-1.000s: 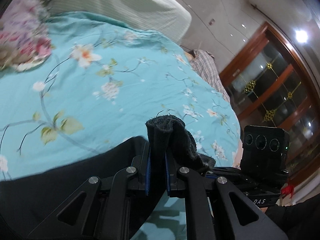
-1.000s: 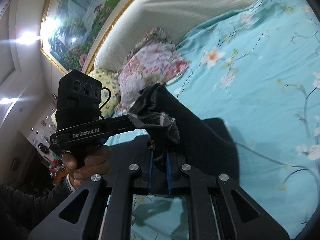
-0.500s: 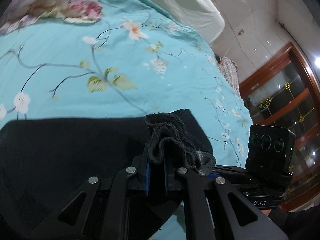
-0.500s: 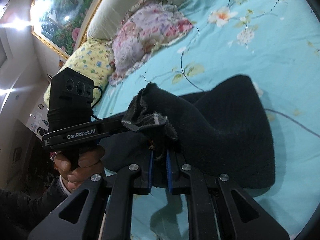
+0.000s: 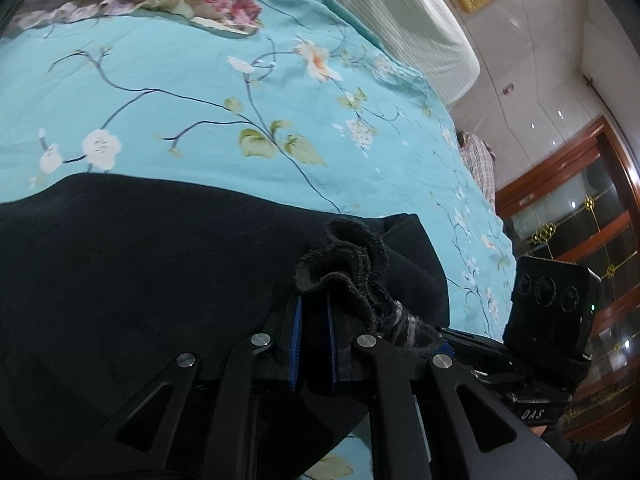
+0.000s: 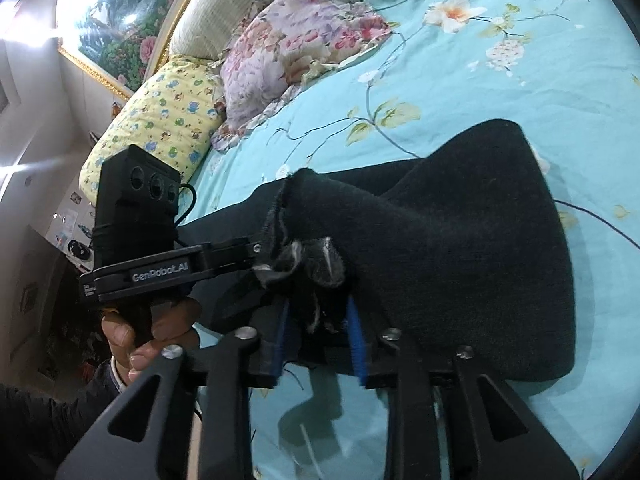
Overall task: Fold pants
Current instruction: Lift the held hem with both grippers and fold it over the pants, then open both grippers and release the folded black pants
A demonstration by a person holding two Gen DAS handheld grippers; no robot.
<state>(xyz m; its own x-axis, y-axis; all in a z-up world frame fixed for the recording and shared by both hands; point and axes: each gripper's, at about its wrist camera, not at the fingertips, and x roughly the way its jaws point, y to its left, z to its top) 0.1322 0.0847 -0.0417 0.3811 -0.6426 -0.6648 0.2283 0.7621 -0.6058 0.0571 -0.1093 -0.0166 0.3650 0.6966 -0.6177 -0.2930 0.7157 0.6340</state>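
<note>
Between left gripper [image 5: 314, 344] jaws, bunched black pants [image 5: 140, 264] hem, edge hidden.

- I see the pants [image 5: 140, 264] as matt black fleecy cloth, frayed at the hem.
- My left claw [image 5: 313, 344]: matt black plastic, shiny metal rivets.
- Bedsheet [image 5: 192, 100]: smooth printed cloth.

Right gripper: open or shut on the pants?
Open. The right gripper's blue pads stand well apart, with the pants hem loose between them.
</note>
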